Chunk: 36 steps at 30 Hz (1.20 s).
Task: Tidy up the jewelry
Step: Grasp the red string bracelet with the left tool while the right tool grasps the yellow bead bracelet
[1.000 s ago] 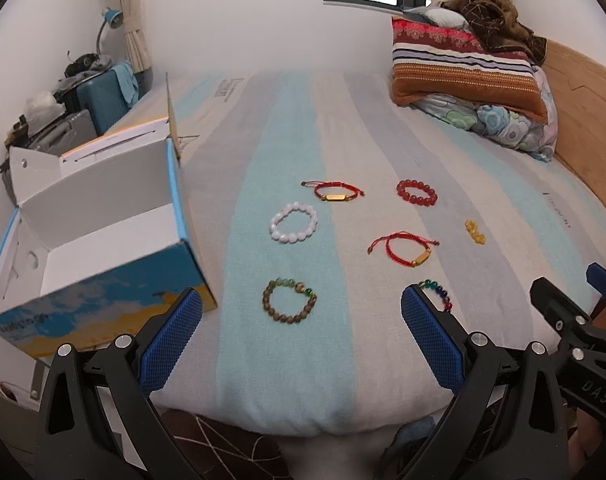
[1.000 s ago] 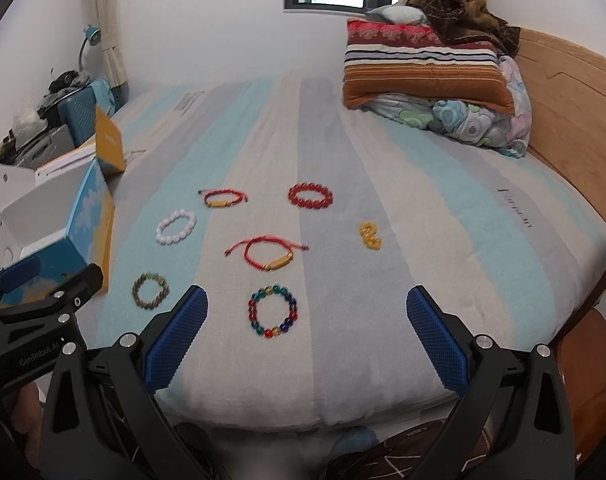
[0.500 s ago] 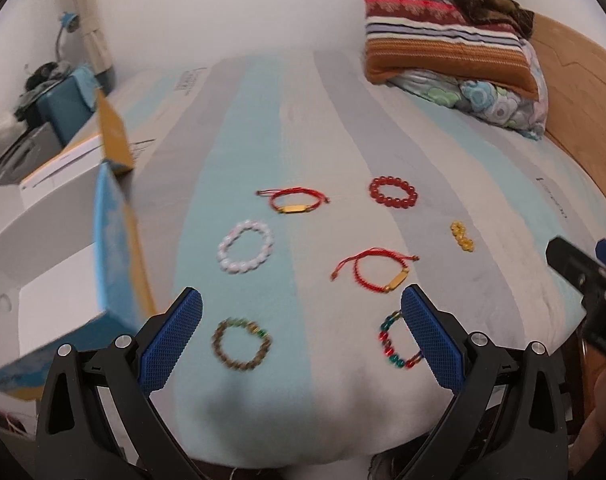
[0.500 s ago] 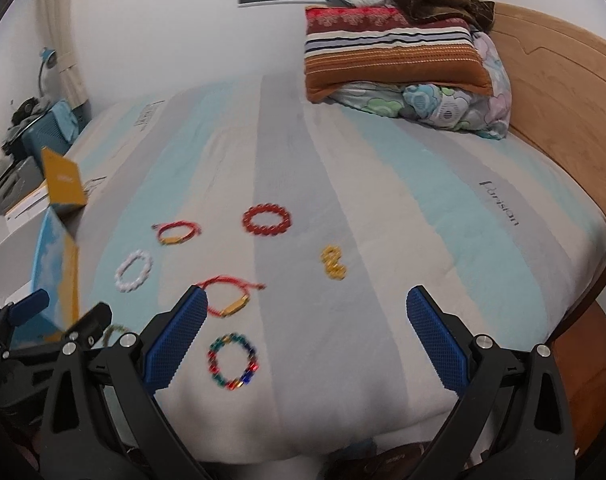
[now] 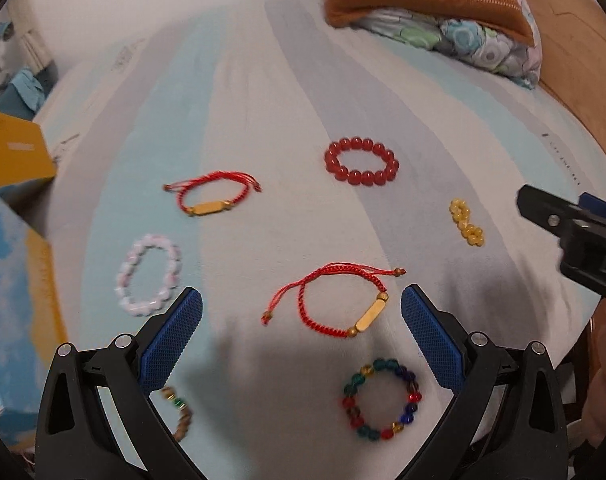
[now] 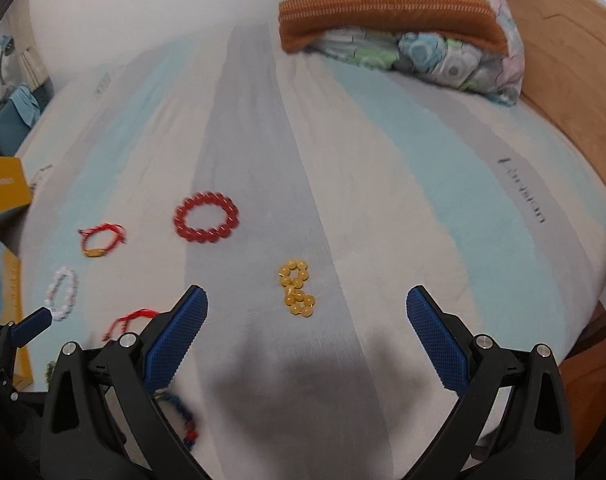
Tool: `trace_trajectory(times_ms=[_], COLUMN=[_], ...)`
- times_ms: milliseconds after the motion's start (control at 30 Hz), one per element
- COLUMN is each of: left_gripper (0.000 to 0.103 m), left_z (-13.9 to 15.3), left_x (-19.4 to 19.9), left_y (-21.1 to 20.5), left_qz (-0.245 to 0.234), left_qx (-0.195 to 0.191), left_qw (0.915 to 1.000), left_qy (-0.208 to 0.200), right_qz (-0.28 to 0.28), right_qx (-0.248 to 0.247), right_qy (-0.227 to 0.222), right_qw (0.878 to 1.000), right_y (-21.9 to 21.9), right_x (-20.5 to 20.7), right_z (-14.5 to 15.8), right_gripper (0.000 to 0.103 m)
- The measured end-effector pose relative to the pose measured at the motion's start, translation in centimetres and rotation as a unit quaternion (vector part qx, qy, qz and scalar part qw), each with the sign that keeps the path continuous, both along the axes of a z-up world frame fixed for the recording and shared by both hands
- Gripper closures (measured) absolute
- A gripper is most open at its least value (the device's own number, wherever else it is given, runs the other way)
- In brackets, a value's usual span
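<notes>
You are holding both grippers, left gripper [image 5: 301, 308] and right gripper [image 6: 307, 310], with fingers spread wide and empty. Nothing looks sorted yet: 7 pieces are lying loose on the bed [image 5: 263, 92], the red cord bracelet [image 5: 333, 300] between your left fingers, the yellow bead bracelet [image 6: 297, 289] ahead of your right. The box [image 5: 15, 280] is being cut off at the frame edge, its inside unseen.

A bedroom in a home. A bed with a striped sheet [image 6: 263, 152] of pale blue, grey and cream fills both views, and a wooden headboard [image 6: 563, 60] runs along the right edge. Stacked at upper right are a striped pillow [image 6: 383, 4] and a floral quilt [image 6: 443, 60]. A curtain [image 6: 31, 68] hangs at far left against white walls.
</notes>
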<state>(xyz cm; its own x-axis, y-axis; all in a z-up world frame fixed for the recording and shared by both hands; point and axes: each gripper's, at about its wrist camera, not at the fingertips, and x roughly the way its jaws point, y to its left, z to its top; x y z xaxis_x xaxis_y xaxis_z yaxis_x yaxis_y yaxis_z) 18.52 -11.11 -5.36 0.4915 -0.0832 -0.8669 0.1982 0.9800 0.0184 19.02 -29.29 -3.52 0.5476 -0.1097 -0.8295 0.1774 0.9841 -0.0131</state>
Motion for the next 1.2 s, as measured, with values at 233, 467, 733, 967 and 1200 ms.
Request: trace_trajectory(times_ms=[233, 467, 733, 967, 1200], left_gripper=[0.006, 0.006, 0.006, 0.029, 0.063], left_z=[-3.4, -5.9, -6.6, -6.4, -6.0], left_x=[2.1, 3.4, 3.6, 2.5, 1.9], left_y=[-0.6, -1.6, -2.0, -2.3, -1.6], left_qz=[-0.002, -0.011, -0.01, -0.021, -0.008], left_qx=[-0.004, 0.0, 0.003, -0.006, 0.007], left_qw=[0.9996, 0.9986, 0.9989, 0.9989, 0.999], left_qy=[0.03, 0.051, 0.046, 0.042, 0.042], right_qz=[0.008, 0.012, 0.009, 0.003, -0.002], right_qx=[0.011, 0.014, 0.02, 0.025, 0.032], right_qy=[0.041, 0.068, 0.09, 0.091, 0.094], right_qw=[0.999, 0.997, 0.996, 0.996, 0.995], right_y=[-0.5, -0.4, -0.7, -1.0, -1.3], right_x=[2.9, 3.9, 4.5, 4.0, 3.8], right_z=[-4.3, -6.8, -8.5, -8.4, -8.2], right_gripper=[0.007, 0.019, 0.05, 0.08, 0.092])
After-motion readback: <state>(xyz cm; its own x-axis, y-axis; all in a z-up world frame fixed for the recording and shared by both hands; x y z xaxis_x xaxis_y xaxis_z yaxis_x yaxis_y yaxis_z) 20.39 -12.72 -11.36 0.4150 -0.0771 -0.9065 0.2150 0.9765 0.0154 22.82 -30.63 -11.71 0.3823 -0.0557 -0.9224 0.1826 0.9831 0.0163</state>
